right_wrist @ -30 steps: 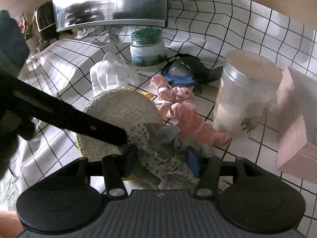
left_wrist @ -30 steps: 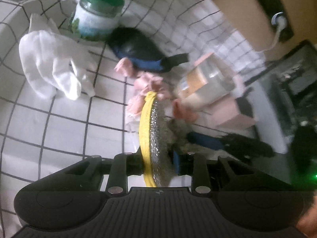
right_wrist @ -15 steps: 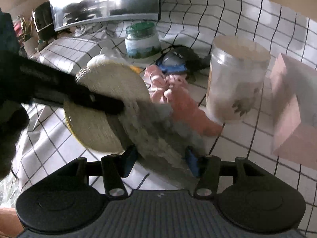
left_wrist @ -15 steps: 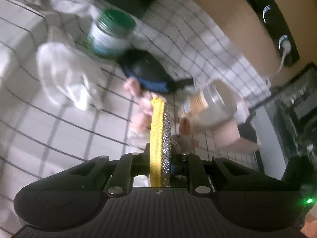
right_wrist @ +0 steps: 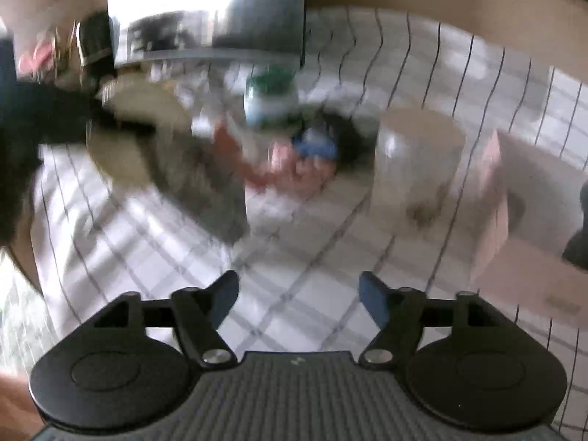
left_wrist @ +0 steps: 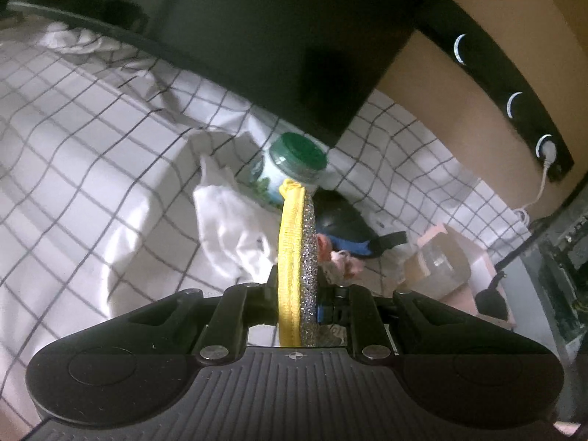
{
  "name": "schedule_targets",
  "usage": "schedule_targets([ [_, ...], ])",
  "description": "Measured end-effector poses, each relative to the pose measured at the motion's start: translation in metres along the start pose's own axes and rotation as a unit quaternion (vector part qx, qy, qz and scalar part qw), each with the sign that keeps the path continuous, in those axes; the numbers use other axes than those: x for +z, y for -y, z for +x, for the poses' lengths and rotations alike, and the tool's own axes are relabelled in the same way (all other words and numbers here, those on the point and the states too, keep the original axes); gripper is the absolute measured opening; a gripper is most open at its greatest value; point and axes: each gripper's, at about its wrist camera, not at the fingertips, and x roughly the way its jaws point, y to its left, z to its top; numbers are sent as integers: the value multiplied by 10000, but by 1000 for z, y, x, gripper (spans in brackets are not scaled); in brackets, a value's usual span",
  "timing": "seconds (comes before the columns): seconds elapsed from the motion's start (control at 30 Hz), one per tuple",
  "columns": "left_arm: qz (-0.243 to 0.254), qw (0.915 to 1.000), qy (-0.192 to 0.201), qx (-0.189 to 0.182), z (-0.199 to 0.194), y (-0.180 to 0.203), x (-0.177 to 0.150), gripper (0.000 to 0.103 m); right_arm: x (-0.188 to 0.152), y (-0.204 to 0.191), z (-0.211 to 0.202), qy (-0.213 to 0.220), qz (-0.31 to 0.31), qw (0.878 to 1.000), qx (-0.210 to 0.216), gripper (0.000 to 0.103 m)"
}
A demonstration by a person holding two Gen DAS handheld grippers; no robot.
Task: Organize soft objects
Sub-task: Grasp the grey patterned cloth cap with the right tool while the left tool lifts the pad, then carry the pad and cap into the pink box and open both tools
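Soft things are what we are sorting on the checked cloth (left_wrist: 92,169), and the biggest change is that the round yellow-and-glitter pad (left_wrist: 296,257), which lay flat a second ago, is now lifted edge-on above the white glove (left_wrist: 228,228) and green-lidded jar (left_wrist: 294,169), with our left gripper (left_wrist: 297,299) clenched on it. Our right gripper (right_wrist: 298,294) has just been opening; its jaws now stand apart over bare cloth with nothing between them, and the grey printed cloth (right_wrist: 205,183) it pinched hangs blurred beside the pad. We judge the two pieces are parted, so each can go to its own place.
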Motion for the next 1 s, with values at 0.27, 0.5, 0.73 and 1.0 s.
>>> schedule_targets([
  [0.27,-415,9986,-296,-157,-3,-31,-9,19,38,-83,41,234,-1468,9883,345,74],
  [0.5,-762,9959,-321,-381,-6,-67,-10,20,39,-136,111,-122,-2573,9662,-42,58],
  [0.73,-1136,9935,11,5,-13,-97,-3,18,58,-116,84,-208,-2119,9770,-110,8],
  [1.0,-741,9966,338,-88,-21,-72,24,18,101,-64,30,290,-1238,9915,-292,8],
])
